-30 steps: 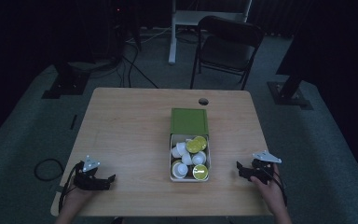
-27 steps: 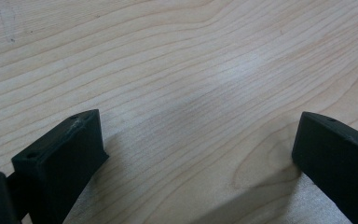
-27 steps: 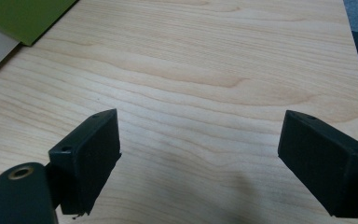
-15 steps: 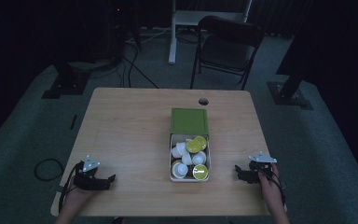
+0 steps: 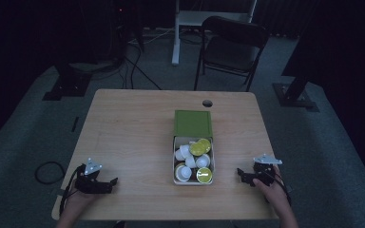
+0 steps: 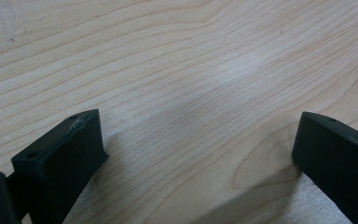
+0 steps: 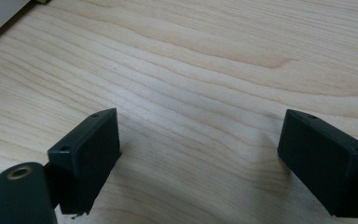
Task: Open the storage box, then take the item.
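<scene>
Right tongs [image 5: 241, 174] nearer six-cup box [image 5: 192, 179]

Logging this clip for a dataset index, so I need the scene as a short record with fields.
surface: wooden table
container: open box at table centre, green lid folded back
contents: white and yellow-green capsules
left gripper: open, near table's front left edge, holding nothing
right gripper: open, right of the box, holding nothing
background: folding chair
</scene>
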Tool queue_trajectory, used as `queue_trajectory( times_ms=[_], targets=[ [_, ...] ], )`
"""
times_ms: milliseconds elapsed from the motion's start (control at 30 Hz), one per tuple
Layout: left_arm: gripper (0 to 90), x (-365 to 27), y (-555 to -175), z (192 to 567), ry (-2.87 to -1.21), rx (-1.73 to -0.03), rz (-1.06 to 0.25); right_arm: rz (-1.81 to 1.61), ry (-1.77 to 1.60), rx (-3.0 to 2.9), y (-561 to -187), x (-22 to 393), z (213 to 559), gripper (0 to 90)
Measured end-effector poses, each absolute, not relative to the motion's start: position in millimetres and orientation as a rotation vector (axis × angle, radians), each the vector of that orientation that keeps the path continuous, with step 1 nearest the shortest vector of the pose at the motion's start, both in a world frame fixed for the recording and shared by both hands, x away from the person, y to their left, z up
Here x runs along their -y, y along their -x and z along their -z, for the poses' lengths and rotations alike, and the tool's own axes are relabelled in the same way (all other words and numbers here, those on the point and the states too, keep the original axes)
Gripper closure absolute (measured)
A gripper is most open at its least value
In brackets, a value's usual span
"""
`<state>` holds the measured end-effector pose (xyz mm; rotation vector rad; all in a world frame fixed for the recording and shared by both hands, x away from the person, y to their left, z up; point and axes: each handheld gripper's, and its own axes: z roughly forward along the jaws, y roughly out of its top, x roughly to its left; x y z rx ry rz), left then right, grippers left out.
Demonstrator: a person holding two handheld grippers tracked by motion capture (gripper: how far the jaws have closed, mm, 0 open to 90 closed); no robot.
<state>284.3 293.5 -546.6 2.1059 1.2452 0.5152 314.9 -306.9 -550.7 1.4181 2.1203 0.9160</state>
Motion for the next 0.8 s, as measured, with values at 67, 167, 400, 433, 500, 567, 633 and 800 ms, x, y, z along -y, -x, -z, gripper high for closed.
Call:
queue_trajectory(
  times_ms=[67,167,400,433,500,567,633,800],
  targets=[
    [2.3,-293.4,-284.2,546.6,-2.106,-1.246,-0.516,-0.916,-1.419,-2.120,-314.9,306.9,550.7,12.1],
    [2.2,-293.5,-284.3,546.6,-2.107,-1.246,-0.515,-0.916,-1.418,-2.120,-314.9,306.9,550.8,12.1],
    [2.3,-293.2,-283.5,546.5,-2.102,-1.254,-0.518,-0.916,-1.419,-2.120,-314.9,306.9,550.7,12.1],
    [2.3,-293.4,-283.5,546.5,-2.103,-1.251,-0.517,-0.916,-1.419,-2.120,-314.9,306.8,550.7,12.1],
    [2.3,-293.9,-283.4,546.4,-2.107,-1.247,-0.516,-0.916,-1.419,-2.120,-314.9,306.8,550.7,12.1],
    [2.3,-294.3,-282.7,546.4,-2.104,-1.251,-0.520,-0.916,-1.418,-2.120,-314.9,306.8,550.7,12.1],
    [2.3,-295.3,-282.1,546.0,-2.102,-1.264,-0.521,-0.916,-1.419,-2.120,-314.9,306.8,550.7,12.1],
    [2.3,-295.0,-281.0,543.6,-2.122,-1.279,-0.503,-0.916,-1.419,-2.120,-314.9,306.8,550.7,12.1]
  ],
)
